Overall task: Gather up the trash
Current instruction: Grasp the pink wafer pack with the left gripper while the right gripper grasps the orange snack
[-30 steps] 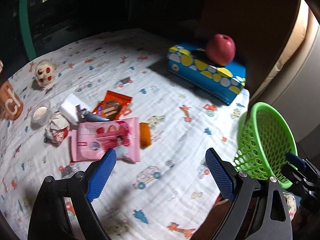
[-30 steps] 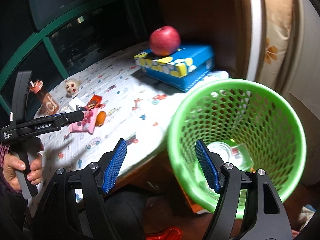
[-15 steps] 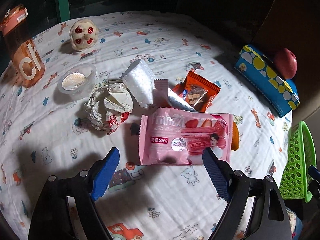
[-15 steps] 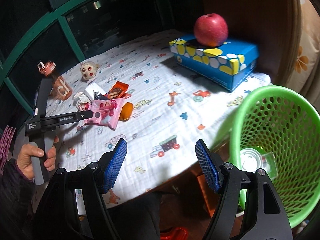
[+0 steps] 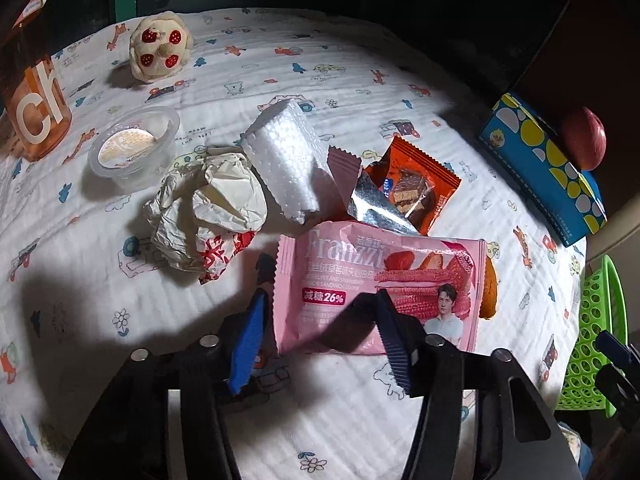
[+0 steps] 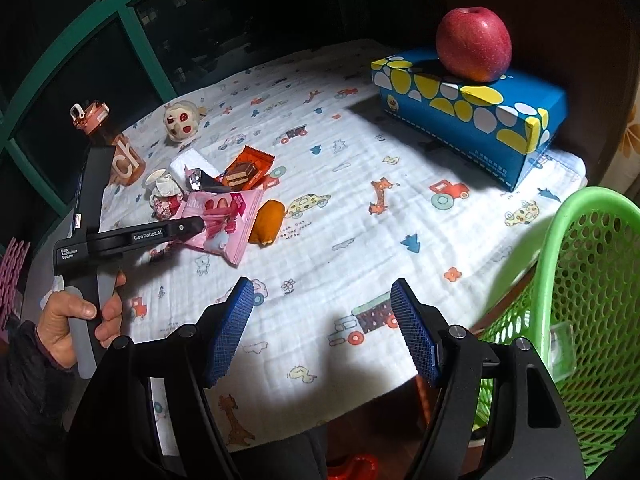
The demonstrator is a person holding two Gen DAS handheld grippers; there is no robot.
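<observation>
Since the earlier frames the left gripper [image 5: 318, 338] has swept in from the desk's near edge to the trash pile, and its fingers have narrowed; the right gripper [image 6: 322, 330] has swung off the basket mouth toward the desk.

Largest first: the desk [image 5: 360, 72], under a cartoon-print cloth, carries everything, and the green basket [image 6: 592, 280] sits off its right edge. On the desk a pink cookie packet [image 5: 380, 280] lies flat with its long axis across the left fingers, beside a crumpled paper wrapper [image 5: 204, 208], a white foam block [image 5: 288, 160], an orange snack wrapper [image 5: 416, 184] and a clear plastic cup [image 5: 132, 148].

The left fingers stand apart, straddling the packet's near left corner: one pad just off its left edge, the other over its lower face. Whether they touch it I cannot tell. The right fingers are wide apart and empty, well away from the pile. The left hand is clearly the nearer, so closing on that corner looks like the next move.
</observation>
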